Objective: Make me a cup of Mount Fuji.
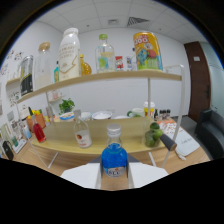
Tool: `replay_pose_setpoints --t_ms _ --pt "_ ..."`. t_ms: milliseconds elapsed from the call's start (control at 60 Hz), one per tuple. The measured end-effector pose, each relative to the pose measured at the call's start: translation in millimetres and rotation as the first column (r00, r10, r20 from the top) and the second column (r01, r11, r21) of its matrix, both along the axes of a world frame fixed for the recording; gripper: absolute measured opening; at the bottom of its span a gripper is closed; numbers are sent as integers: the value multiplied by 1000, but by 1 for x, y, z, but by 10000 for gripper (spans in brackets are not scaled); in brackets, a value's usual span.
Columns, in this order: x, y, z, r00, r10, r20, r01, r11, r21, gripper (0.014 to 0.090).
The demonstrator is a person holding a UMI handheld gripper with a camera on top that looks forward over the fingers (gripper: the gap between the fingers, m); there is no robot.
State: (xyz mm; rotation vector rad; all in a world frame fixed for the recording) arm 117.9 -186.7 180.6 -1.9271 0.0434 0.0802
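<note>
- My fingers [114,176] show as two pale pads at the near edge, closed snugly on the blue bottle [114,159]; both pads press its sides, so I have it firmly in hand.
- The blue bottle stands upright between them, clear cap at the top, blue liquid filling the body. I judge this to be the blue ingredient for the Mount Fuji drink, kept vertical so nothing spills.
- Just beyond, on the wooden bench [65,142], stands a small clear bottle with a red label [82,132], slightly left of mine.
- To the right sits a glass holding limes [153,134], probably garnish kept within easy reach.
- Far left, a red-filled bottle [39,131] and a potted green plant [66,105] sit near the bench's back.
- The upper shelf [100,77] carries taller stock: a white bottle [69,47], a clear bottle with a green cap [104,52] and a tall yellow can [147,50], stored high, I would guess, since they are needed less often.
- I cannot make out the cup to pour into.
</note>
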Motion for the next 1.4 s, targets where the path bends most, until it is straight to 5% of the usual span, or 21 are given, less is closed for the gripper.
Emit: replay_pose_setpoints --t_ms 183,367,650,883,1017,1217,1400 --pt "-5 -29 -66 999 -19 51 24 994 -104 352" --pt "-1 -30 -84 896 77 437 -24 992 -126 352" --pt "7 -22 -70 257 251 933 -137 965 -222 348" --pt "5 -14 -61 -281 282 917 -129 936 -327 354" --pt "6 -12 -65 -419 292 860 -107 924 -366 353" --pt "5 -13 -60 -330 295 897 -109 932 -347 355" --pt "-9 -24 -21 219 217 951 -208 963 -172 359"
